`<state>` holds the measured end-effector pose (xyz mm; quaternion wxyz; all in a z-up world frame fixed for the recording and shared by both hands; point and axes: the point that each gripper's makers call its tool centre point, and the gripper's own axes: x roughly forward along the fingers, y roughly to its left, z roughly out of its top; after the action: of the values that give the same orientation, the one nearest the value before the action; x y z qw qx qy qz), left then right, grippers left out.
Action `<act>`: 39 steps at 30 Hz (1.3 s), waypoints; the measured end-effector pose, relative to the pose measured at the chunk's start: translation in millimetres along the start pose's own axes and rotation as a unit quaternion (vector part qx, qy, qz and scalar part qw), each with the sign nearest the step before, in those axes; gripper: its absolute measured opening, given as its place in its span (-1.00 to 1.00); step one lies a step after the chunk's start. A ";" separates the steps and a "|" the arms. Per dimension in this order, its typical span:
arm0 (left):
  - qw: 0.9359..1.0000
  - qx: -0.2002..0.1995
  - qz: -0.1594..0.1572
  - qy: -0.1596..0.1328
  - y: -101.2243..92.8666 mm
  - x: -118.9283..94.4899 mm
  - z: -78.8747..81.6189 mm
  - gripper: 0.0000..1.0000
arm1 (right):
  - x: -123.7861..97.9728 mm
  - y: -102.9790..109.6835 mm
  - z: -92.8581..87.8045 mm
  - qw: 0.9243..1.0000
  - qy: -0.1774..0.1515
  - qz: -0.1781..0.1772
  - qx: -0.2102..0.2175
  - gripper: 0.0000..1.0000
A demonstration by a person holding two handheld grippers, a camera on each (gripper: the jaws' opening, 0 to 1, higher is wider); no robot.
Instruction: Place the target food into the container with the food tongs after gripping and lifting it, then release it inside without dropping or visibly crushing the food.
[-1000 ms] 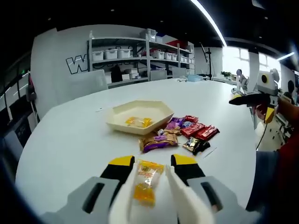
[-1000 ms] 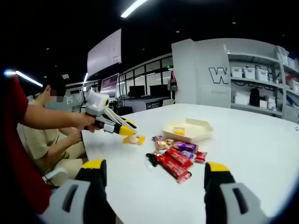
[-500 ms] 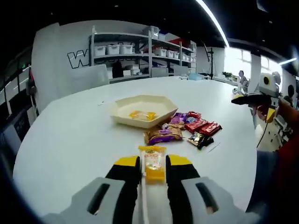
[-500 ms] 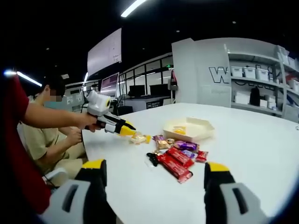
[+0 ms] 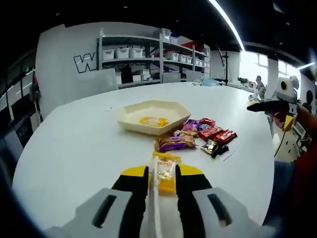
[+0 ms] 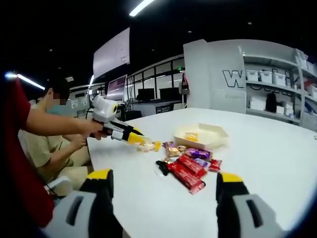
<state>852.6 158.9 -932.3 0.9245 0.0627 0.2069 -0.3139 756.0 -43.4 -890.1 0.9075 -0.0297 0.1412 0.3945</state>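
left tongs [image 5: 162,178] clamp the yellow snack packet [image 5: 166,171] near the cream tray [image 5: 130,115]; right tongs [image 6: 166,186] gape wide.

The surface [image 5: 74,144] is seen as plain white. A cream container [image 5: 154,115] is marked by orange-yellow inside. The held snack packet [image 5: 166,171] is coloured yellow and orange behind clear film. Purple, red and dark wrappers [image 5: 198,136] are noted. The tongs [image 5: 154,198] are white, between yellow-and-black jaw tips.
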 end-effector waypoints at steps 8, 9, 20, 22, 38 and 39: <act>0.997 -0.071 -0.005 0.013 3.5 -0.3 -19.8 -0.48 | -0.2 2.4 -0.9 1.000 0.001 0.002 0.000 0.68; 0.998 -0.066 -0.005 0.012 1.6 -0.3 -20.0 -0.48 | -0.4 2.3 -1.1 1.000 0.002 0.002 -0.001 0.68; 1.000 -0.022 0.006 -0.010 0.2 -3.3 -26.1 -0.56 | 2.5 7.1 -0.5 1.000 0.005 0.006 -0.006 0.68; 1.000 -0.019 0.007 -0.014 -0.7 -3.8 -27.5 -0.60 | 3.9 8.4 -1.3 1.000 0.006 0.007 -0.006 0.68; 0.998 0.053 0.012 -0.031 -13.2 -18.3 -25.7 -0.46 | 13.2 19.5 -2.6 1.000 0.015 0.021 -0.012 0.69; 0.998 0.057 0.010 -0.030 -15.6 -19.4 -26.0 -0.44 | 14.0 20.2 -2.6 1.000 0.015 0.022 -0.012 0.69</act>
<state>820.3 163.6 -947.5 0.9284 0.1081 0.1596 -0.3178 749.9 -20.1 -895.3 0.8961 -0.0436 0.1508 0.4153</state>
